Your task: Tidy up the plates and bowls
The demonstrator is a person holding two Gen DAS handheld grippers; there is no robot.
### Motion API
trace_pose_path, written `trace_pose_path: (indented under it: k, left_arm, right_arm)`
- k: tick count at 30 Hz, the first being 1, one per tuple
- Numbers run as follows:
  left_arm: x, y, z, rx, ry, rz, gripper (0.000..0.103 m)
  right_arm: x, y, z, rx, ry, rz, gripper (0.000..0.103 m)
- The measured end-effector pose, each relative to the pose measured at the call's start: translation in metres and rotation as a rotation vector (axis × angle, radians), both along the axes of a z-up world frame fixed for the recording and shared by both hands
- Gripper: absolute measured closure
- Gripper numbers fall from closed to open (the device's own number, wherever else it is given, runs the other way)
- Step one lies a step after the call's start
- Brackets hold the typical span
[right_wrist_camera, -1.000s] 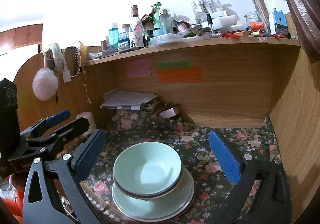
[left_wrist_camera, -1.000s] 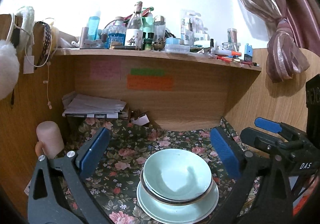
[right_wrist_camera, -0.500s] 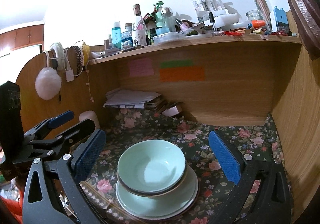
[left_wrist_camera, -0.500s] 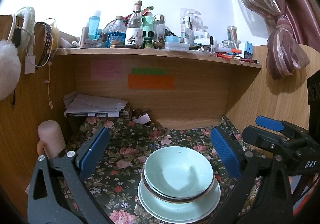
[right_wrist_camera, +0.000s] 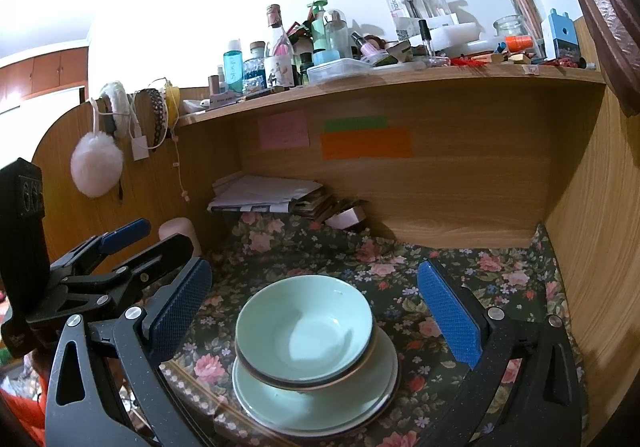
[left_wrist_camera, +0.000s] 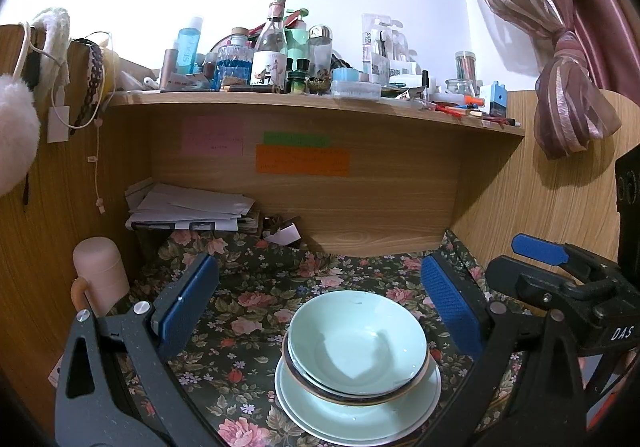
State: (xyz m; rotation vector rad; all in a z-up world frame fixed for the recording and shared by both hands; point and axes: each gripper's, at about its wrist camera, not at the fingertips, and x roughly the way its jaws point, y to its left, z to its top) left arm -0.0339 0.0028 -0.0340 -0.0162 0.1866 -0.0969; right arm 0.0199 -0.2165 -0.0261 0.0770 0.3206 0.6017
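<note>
The tabletop [left_wrist_camera: 256, 311] lies bare to the left and far side of the stacked bowls [left_wrist_camera: 356, 347] and plates [left_wrist_camera: 360, 407], giving room up to the back panel. A pink cylinder [left_wrist_camera: 102, 279] blocks the left wall, papers [left_wrist_camera: 188, 207] fill the far left corner, and the shelf [left_wrist_camera: 312, 103] caps the space overhead. On the right the wooden side wall [right_wrist_camera: 592, 247] stands near, with only a strip of cloth between it and the stack.
</note>
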Motion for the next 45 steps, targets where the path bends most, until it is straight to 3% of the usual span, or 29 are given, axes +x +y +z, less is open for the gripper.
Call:
trace_pose_path:
  k: [45]
  left_arm:
    - [0.007, -0.012, -0.002, -0.020, 0.023, 0.022, 0.000]
  right_arm:
    - [0.000, -0.006, 0.004, -0.001, -0.013, -0.070, 0.000]
